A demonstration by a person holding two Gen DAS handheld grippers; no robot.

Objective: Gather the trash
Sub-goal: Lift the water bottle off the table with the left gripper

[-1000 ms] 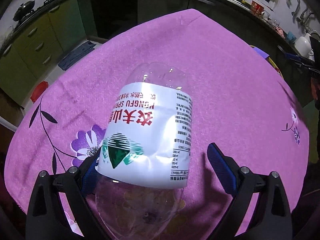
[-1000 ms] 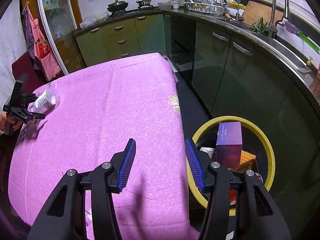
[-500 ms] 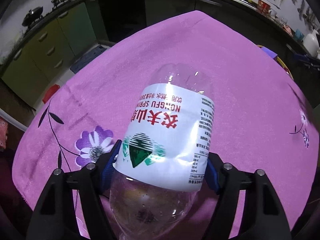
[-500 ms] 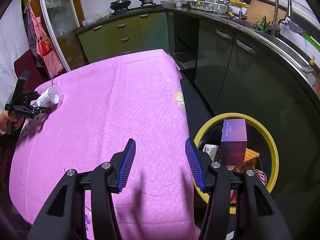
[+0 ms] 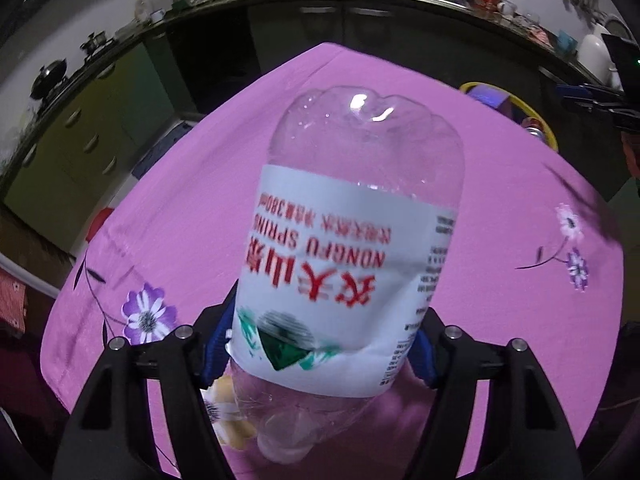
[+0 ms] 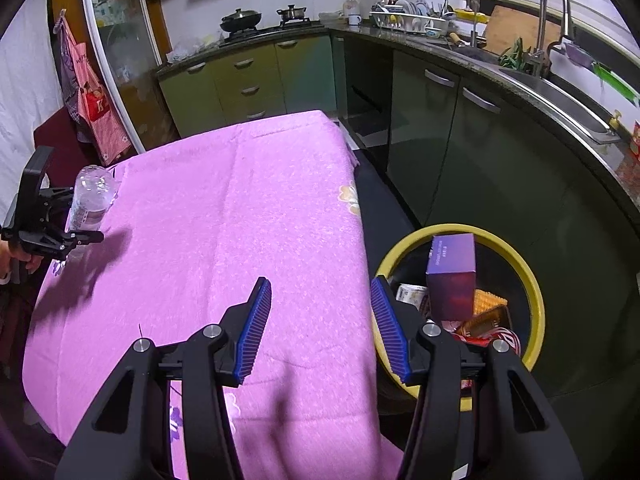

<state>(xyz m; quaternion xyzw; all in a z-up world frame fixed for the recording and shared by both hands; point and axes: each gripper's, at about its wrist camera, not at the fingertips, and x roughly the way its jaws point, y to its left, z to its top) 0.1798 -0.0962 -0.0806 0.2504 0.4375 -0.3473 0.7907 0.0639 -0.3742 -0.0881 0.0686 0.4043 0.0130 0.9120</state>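
Observation:
A clear empty plastic water bottle with a white, red-lettered label is clamped between the blue pads of my left gripper, base pointing away and cap end toward the camera. In the right wrist view the bottle hangs tilted above the table's far left corner, held by the left gripper. My right gripper stands open with nothing between its fingers, over the table's near right edge beside the yellow-rimmed trash bin.
A pink flowered cloth covers the table. The bin on the floor holds a purple box and several wrappers. Its rim shows past the table's far edge in the left wrist view. Kitchen cabinets and a sink counter ring the table.
The left jaws closed from wide open onto the bottle, then lifted it off the cloth. The right gripper drifted slightly, still open.

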